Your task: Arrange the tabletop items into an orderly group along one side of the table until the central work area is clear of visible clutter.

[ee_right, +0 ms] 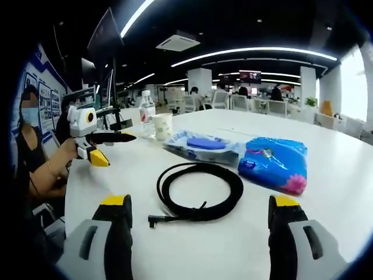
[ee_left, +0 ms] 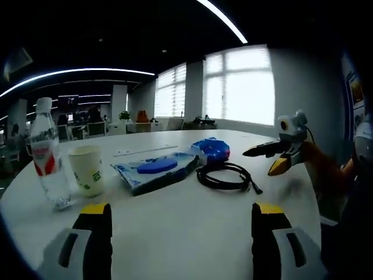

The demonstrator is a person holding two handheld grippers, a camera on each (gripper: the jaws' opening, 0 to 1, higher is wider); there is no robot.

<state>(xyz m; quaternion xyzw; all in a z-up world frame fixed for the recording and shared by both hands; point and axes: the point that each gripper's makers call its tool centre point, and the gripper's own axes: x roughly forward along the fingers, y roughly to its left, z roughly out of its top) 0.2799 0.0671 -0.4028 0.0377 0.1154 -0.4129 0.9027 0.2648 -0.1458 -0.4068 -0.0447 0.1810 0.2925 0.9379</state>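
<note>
Both claws hover over the white surface (ee_left: 192, 233), and nothing is held. The left claw (ee_left: 182, 224) has its yellow-tipped jaws spread wide apart; the right claw (ee_right: 199, 219) is spread just as wide. In the left gripper view, a clear water bottle (ee_left: 48, 153) with a red label stands upright just beside a paper cup (ee_left: 87, 170). Next along lies a flat clear packet with something blue inside (ee_left: 155, 168), then a blue tissue pack (ee_left: 213, 149), with a coiled black cable (ee_left: 224, 176) in front of them. In the right gripper view that cable (ee_right: 199, 191) sits just ahead of the jaws, tissue pack (ee_right: 274, 163) to its right, packet (ee_right: 201, 146) beyond, cup (ee_right: 162, 126) and bottle (ee_right: 147, 113) farthest back.
</note>
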